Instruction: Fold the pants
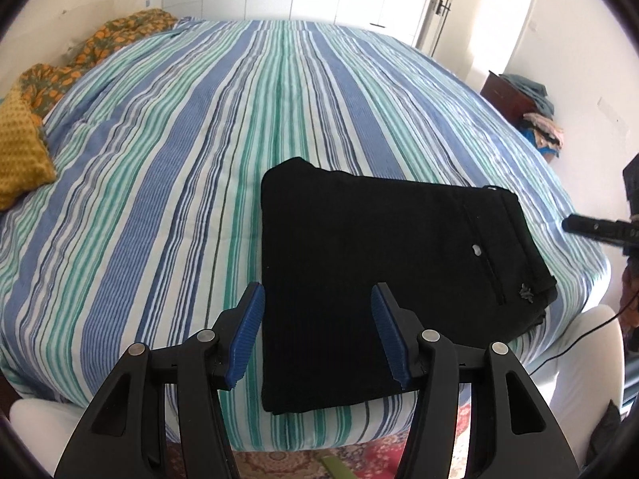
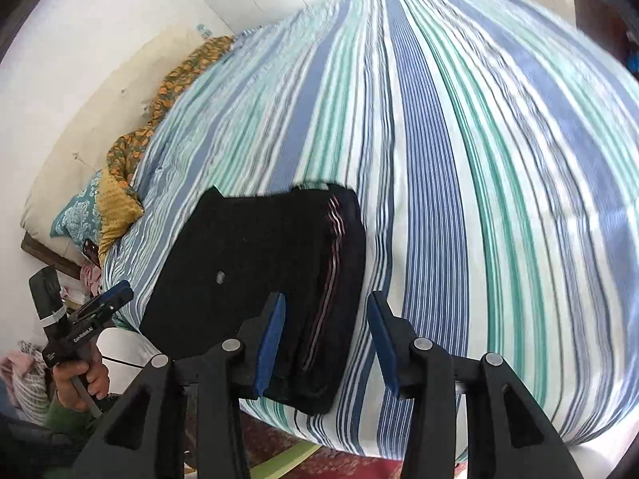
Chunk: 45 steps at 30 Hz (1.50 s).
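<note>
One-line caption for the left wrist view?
Open left gripper hovers over folded black pants on a striped bedspread.

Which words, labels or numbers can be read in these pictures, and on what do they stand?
White lettering on the left gripper body, seen from the right wrist view: too small and blurred to read.
Small pale tag on the black pants: no legible text.
Nothing else carries text.

Black pants (image 1: pixel 359 271); blue-green-white striped bedspread (image 1: pixel 159 159); mustard pillow (image 1: pixel 20 151).
</note>
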Tool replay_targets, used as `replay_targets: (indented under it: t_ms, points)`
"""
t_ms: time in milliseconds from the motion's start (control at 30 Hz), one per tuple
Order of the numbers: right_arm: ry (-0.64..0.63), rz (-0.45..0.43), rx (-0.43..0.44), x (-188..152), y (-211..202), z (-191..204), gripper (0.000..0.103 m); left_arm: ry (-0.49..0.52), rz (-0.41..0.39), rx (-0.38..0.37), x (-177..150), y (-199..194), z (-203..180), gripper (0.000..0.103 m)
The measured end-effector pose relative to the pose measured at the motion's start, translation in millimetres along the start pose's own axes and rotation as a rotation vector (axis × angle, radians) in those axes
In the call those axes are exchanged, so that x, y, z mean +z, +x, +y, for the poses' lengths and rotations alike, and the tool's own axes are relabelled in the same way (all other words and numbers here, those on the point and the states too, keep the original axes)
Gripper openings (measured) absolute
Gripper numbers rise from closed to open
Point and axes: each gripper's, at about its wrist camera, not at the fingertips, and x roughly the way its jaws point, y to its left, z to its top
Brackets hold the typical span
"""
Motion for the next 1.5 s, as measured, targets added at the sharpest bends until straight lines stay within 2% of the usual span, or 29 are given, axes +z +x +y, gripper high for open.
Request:
replay_targets:
  t_ms: [100, 167, 200, 267, 333, 400, 467, 600, 700, 767, 833, 967, 1100, 1167, 1233, 1333, 1400, 1433, 1500]
  points:
    - [-0.137, -0.053, 0.072, 2, -7, 34, 0.044, 0.040, 0.014, -0.010, -5, 10, -16, 0.060]
    - [-0.220, -0.040, 0.101, -12, 5, 51, 0.044, 0.088, 0.075, 0.008, -18, 26, -28, 0.064]
    - [-0.237, -0.010, 0.101, -21, 15, 52, 0.044, 0.114, 0.107, 0.027, -25, 34, -32, 0.065]
    - [-0.229, 0.115, 0.068, -44, 50, 49, 0.041, 0.171, 0.118, 0.055, -37, 38, -40, 0.065]
    - [-0.238, 0.147, 0.043, -54, 59, 43, 0.039, 0.189, 0.095, 0.073, -36, 27, -43, 0.066]
    - [-0.236, 0.126, 0.042, -41, 45, 51, 0.038, 0.158, 0.069, 0.056, -28, 15, -38, 0.074]
    - [-0.267, 0.068, 0.032, -18, 27, 65, 0.038, 0.115, 0.031, 0.037, -16, 10, -31, 0.079]
    - [-0.347, -0.039, 0.046, 26, 22, 84, 0.039, 0.095, 0.059, 0.076, -2, 27, -27, 0.079]
    - [-0.305, -0.038, 0.040, 43, 53, 70, 0.040, 0.106, 0.126, 0.111, -4, 43, -28, 0.079]
    - [-0.221, 0.067, -0.034, 45, 93, 46, 0.040, 0.098, 0.138, 0.115, -11, 39, -25, 0.079]
    - [-0.154, 0.098, -0.056, 35, 107, 27, 0.039, 0.084, 0.122, 0.110, -16, 26, -20, 0.079]
    - [-0.133, 0.008, -0.009, 10, 60, 30, 0.039, 0.037, 0.116, 0.104, -19, 15, -3, 0.079]
    - [-0.186, -0.044, 0.018, -24, 13, 46, 0.039, 0.025, 0.137, 0.101, -21, 21, 0, 0.079]
    - [-0.218, -0.030, 0.049, -40, 8, 56, 0.039, 0.032, 0.144, 0.117, -22, 25, -1, 0.079]
    - [-0.247, 0.004, 0.016, -57, 13, 60, 0.039, 0.019, 0.147, 0.115, -23, 24, -1, 0.079]
    - [-0.172, 0.016, 0.030, -70, 15, 46, 0.040, -0.004, 0.151, 0.090, -23, 20, 6, 0.079]
    - [-0.093, -0.005, 0.045, -72, 13, 34, 0.054, 0.012, 0.158, 0.109, -24, 19, 6, 0.079]
    - [-0.071, -0.015, 0.025, -72, 12, 31, 0.065, 0.020, 0.160, 0.121, -24, 20, 6, 0.079]
    - [-0.052, -0.038, 0.023, -73, 8, 28, 0.066, 0.031, 0.160, 0.136, -24, 19, 6, 0.079]
